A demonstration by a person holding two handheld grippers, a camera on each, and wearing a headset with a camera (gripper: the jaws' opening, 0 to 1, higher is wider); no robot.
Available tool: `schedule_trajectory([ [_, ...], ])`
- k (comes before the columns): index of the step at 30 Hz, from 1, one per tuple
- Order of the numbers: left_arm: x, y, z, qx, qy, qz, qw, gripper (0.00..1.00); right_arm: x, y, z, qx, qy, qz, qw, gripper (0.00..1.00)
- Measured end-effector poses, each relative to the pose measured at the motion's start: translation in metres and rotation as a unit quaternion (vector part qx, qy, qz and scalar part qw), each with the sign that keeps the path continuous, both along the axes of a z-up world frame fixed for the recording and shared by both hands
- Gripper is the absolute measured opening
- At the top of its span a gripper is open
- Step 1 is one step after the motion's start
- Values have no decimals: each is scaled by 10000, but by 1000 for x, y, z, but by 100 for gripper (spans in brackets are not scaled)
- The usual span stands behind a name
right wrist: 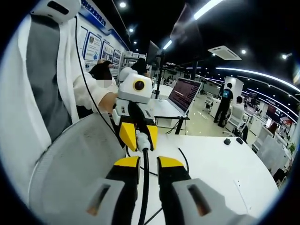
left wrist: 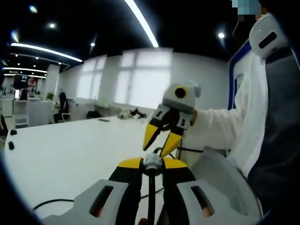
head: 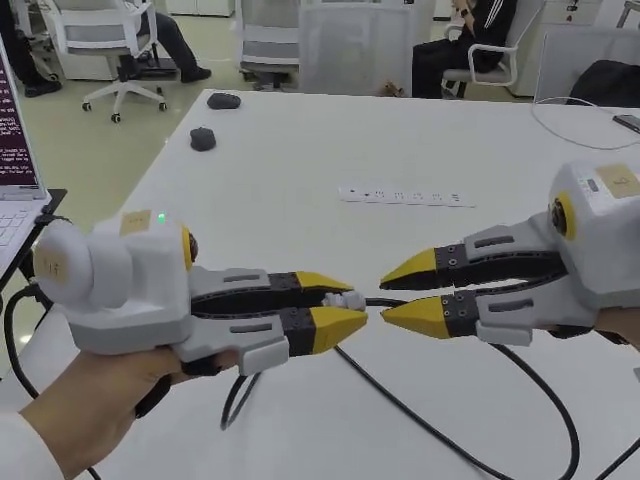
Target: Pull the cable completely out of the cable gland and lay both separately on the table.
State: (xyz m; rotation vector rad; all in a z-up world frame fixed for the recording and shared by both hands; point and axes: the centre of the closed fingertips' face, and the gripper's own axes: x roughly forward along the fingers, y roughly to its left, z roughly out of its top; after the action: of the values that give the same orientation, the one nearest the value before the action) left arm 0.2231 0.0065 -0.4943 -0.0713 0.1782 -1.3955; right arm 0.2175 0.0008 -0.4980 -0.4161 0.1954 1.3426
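In the head view my left gripper (head: 340, 300) is shut on a small white cable gland (head: 347, 299). A black cable (head: 450, 432) leaves the gland to the right and passes between the jaws of my right gripper (head: 400, 292), which stands open around it, tips close to the gland. The rest of the cable loops on the white table (head: 300, 170). In the left gripper view the gland (left wrist: 152, 161) sits between my yellow tips, with the right gripper (left wrist: 160, 140) facing it. The right gripper view has the cable (right wrist: 145, 178) between my jaws, leading to the gland (right wrist: 142, 139).
A white power strip (head: 400, 195) lies mid-table. Two dark mice (head: 223, 100) (head: 203, 139) lie at the far left of the table. An open laptop (head: 15, 150) stands off the left edge. Office chairs and seated people are beyond the far edge.
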Motion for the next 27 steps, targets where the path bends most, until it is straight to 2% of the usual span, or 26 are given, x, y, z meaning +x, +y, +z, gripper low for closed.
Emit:
schedule_trajectory([
  [5,0,0,0,26,-30,1,10000,16,-5,3,-2,88,73,138,9998,3],
  [14,-1,-1,1,18,-34,2,10000,16,-7,1,-1,201,74,93,9997,3],
  [18,-1,-2,1,55,-112,31,9999,16,-6,-1,-5,195,108,68,9997,3],
  [27,3,7,0,10,-16,174,9998,16,0,-14,-19,16,199,-145,9997,2],
])
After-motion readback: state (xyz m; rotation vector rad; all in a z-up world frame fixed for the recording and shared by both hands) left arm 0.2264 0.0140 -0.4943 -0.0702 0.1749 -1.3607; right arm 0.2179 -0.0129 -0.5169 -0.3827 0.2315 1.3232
